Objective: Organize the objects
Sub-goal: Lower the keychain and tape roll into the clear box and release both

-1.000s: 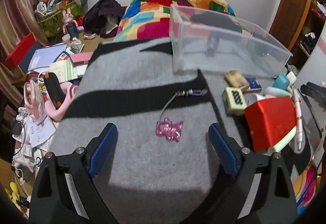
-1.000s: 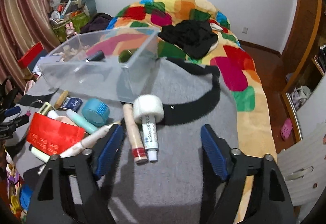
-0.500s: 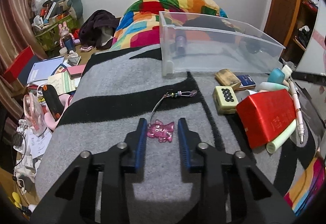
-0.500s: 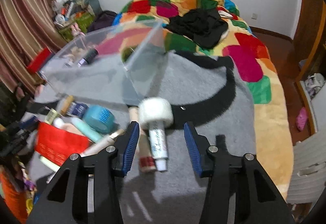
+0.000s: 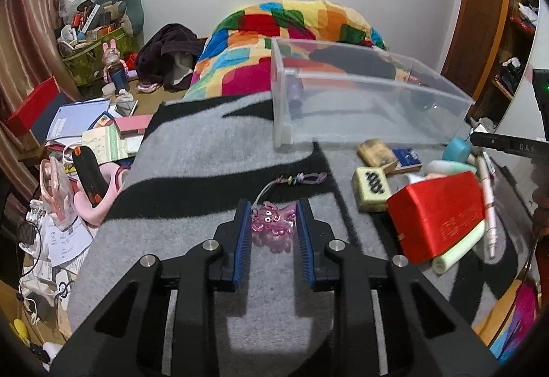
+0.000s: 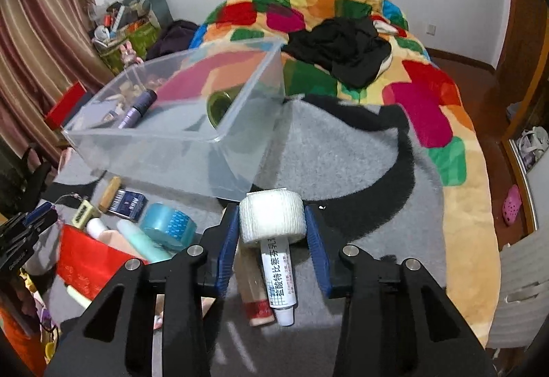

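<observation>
My left gripper (image 5: 273,222) is shut on a pink translucent keychain charm (image 5: 273,226), whose beaded cord (image 5: 302,178) trails across the grey-and-black blanket (image 5: 206,171). My right gripper (image 6: 272,222) is shut on a white bandage roll (image 6: 272,220), just above a white ointment tube (image 6: 278,277) and a peach tube (image 6: 252,291). A clear plastic bin (image 5: 363,102) stands behind; in the right wrist view (image 6: 178,136) it holds a purple bottle (image 6: 139,107) and a green jar (image 6: 219,105).
Right of the charm lie a tile block (image 5: 370,184), a red box (image 5: 439,215), a pen (image 5: 487,202), a teal tape roll (image 6: 168,226) and a blue card pack (image 6: 127,203). Books and clutter (image 5: 85,136) lie left. A colourful quilt (image 6: 343,33) lies behind.
Both grippers went from wide open to closed: the left on the pink charm, the right on the bandage roll. Both views now sit closer to their objects.
</observation>
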Tool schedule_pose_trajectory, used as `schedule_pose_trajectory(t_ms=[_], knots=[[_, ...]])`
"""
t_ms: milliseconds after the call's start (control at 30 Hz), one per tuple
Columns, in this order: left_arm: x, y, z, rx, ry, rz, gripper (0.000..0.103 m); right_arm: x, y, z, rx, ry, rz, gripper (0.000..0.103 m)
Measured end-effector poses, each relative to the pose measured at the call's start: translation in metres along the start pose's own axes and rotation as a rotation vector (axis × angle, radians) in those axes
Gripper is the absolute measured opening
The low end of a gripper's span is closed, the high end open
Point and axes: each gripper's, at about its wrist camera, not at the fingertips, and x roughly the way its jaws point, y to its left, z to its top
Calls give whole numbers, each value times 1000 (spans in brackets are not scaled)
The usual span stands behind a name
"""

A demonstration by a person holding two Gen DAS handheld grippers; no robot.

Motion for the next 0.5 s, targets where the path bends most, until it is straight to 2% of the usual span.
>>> schedule_pose_trajectory(t_ms=[267,400,500], knots=[[-27,-19,22,31,-91,-40,26,-46,11,4,-18,-105,83,35],[-37,-27,36,39,-132,-64,26,-61,25,10,-48,-140,149,35],[-42,-32,50,43,-164,-76,26,-68,37,11,-81,-168,168,35]])
